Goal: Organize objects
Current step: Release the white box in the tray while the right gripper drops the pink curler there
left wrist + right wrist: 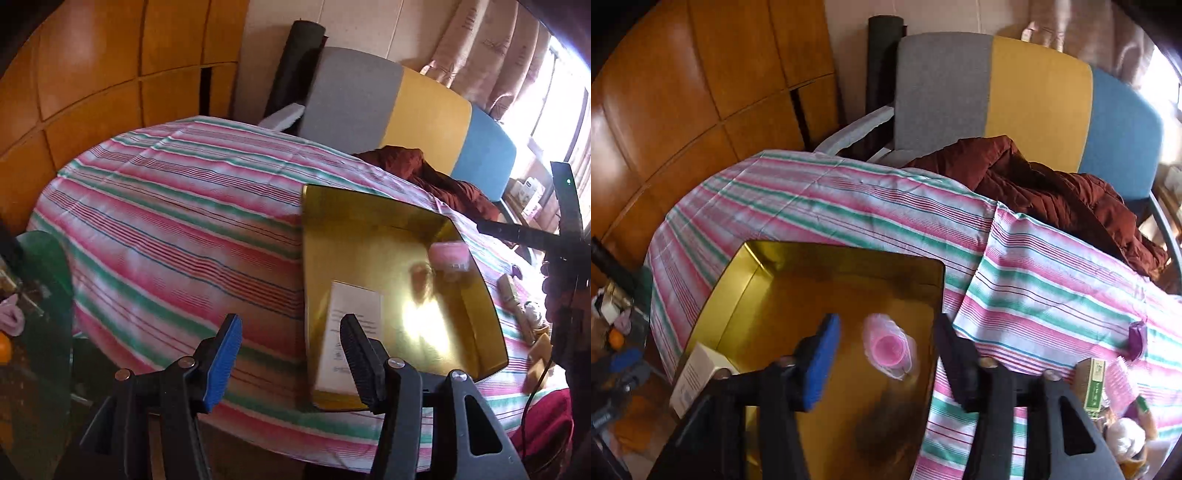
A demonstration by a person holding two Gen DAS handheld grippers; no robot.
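On the cloth-covered tabletop [849, 206] we see a tray [798, 280] lying near us. In the tray sit a small jar [888, 347], toward its right side, and a box [698, 376] at its near left corner. To the right of the tray, at the near right edge of the tabletop, lies a cluster of small items [1108, 391]. Behind the tabletop stands a chair [1015, 92], with a crumpled jacket [1052, 188] on its seat, touching the cloth's far edge.
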